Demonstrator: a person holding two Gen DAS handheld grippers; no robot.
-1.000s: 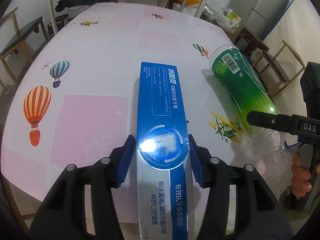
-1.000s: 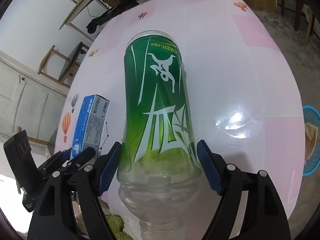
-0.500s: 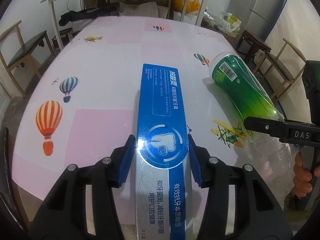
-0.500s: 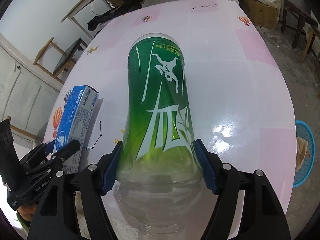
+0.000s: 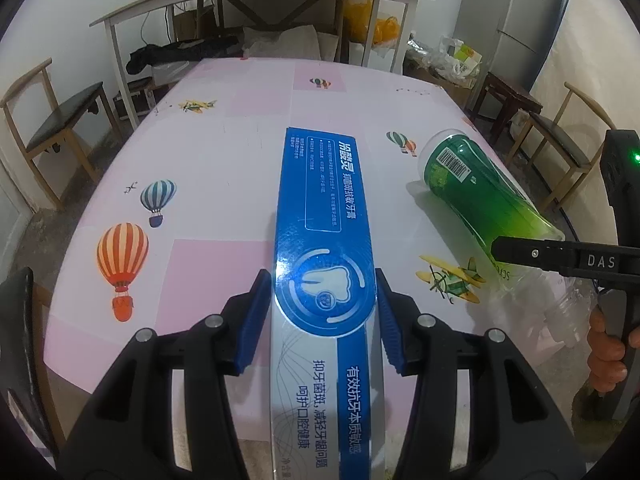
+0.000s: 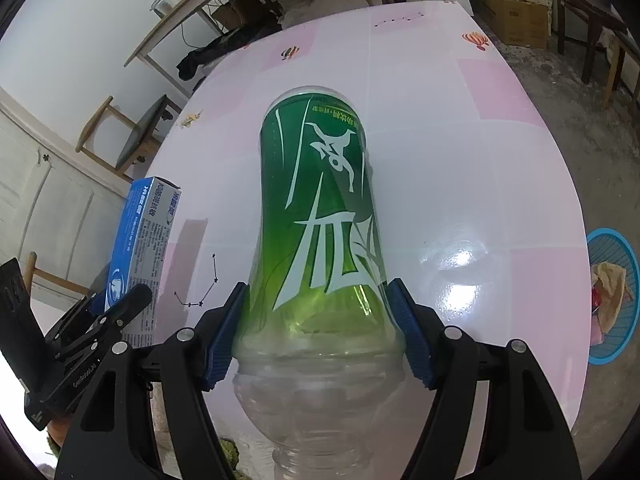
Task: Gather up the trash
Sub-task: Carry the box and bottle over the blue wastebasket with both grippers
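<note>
My left gripper (image 5: 320, 316) is shut on a long blue and silver toothpaste box (image 5: 324, 240), held over the near edge of the pink table (image 5: 224, 152). My right gripper (image 6: 318, 328) is shut on a green-labelled clear plastic bottle (image 6: 320, 208), its base pointing away, held above the table. The bottle (image 5: 476, 188) and the right gripper's finger (image 5: 560, 258) show at the right of the left wrist view. The box (image 6: 142, 240) and the left gripper's finger (image 6: 120, 312) show at the left of the right wrist view.
A blue basket (image 6: 614, 296) with scraps in it stands on the floor right of the table. Wooden chairs (image 5: 52, 128) stand at both sides. A wooden bench table (image 5: 256, 4) with clutter and bags is behind. A fridge (image 5: 516, 20) stands far right.
Both grippers have lifted and drawn back toward the table's near edge, carrying the box and the bottle; more of the room behind shows. Their grips have not changed.
</note>
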